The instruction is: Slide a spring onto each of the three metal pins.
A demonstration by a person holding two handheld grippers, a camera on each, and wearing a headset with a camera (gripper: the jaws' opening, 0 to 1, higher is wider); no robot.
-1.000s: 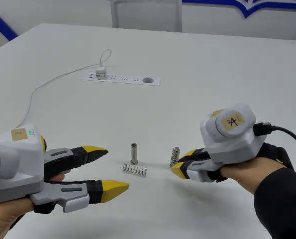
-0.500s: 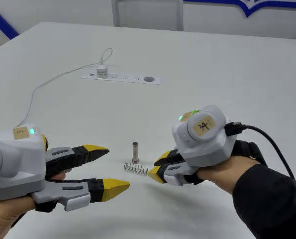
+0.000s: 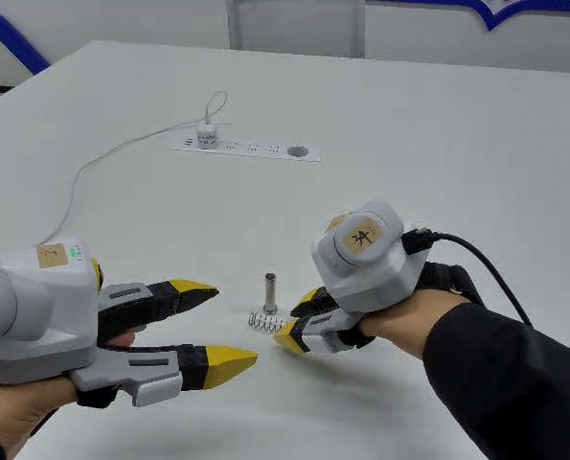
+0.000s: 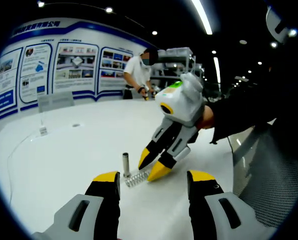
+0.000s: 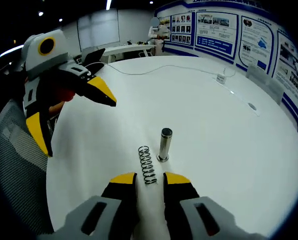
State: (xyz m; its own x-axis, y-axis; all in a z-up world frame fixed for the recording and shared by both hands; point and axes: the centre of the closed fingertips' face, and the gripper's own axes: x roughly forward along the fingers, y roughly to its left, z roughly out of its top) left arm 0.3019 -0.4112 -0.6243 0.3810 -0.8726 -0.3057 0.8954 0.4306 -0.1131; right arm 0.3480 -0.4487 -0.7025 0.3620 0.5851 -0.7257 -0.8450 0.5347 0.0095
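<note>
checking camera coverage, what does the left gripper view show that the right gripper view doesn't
Left gripper view: the right gripper, jaws narrowly apart, tips at the lying spring. Right gripper view: the left gripper, jaws wide open. Both: the spring lying beside the upright metal pin on the white table.

Metal pin [image 3: 270, 292]: smooth steel-look, satin shine. Spring [image 3: 262, 322] at its 6 o'clock: bare metal wire, bright glints. Table [image 3: 428, 125]: smooth white top, low sheen, soft reflections. Left gripper [image 3: 235, 324] and right gripper [image 3: 291, 324]: hard plastic shells, slightly glossy, with matt plastic tips. Power strip [image 3: 251, 149] at the pin's 12 o'clock: smooth white plastic. Sleeve [image 3: 514, 383] at 4 o'clock: dark matt cloth. Chair back [image 5: 13, 150], 9 o'clock in the right gripper view: open woven mesh.
</note>
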